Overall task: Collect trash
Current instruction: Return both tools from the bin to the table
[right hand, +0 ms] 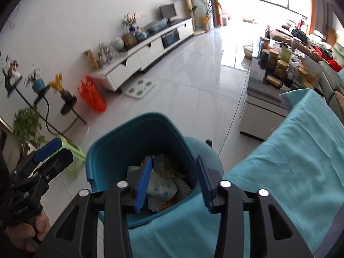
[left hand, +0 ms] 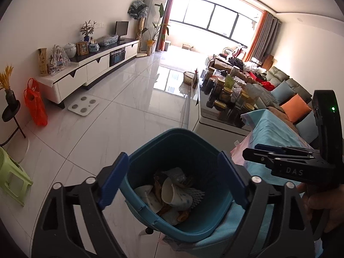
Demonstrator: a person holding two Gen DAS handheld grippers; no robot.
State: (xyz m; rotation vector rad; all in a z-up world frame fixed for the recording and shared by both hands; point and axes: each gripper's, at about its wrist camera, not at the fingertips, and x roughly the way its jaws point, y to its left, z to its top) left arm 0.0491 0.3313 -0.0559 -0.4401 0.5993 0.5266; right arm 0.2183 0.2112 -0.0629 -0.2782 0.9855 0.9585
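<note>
Both grippers over the bin (left hand: 172,150). L gripper (left hand: 174,180) jaws wide open, empty; paper cup (left hand: 172,193) below, betw. them. R gripper (right hand: 172,182) jaws open, empty, above wrapper (right hand: 161,187).

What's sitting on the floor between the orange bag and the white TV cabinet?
A white bathroom scale lies flat on the tiles between the orange bag and the TV cabinet, just off the cabinet's near corner. Both wrist views show it.
</note>
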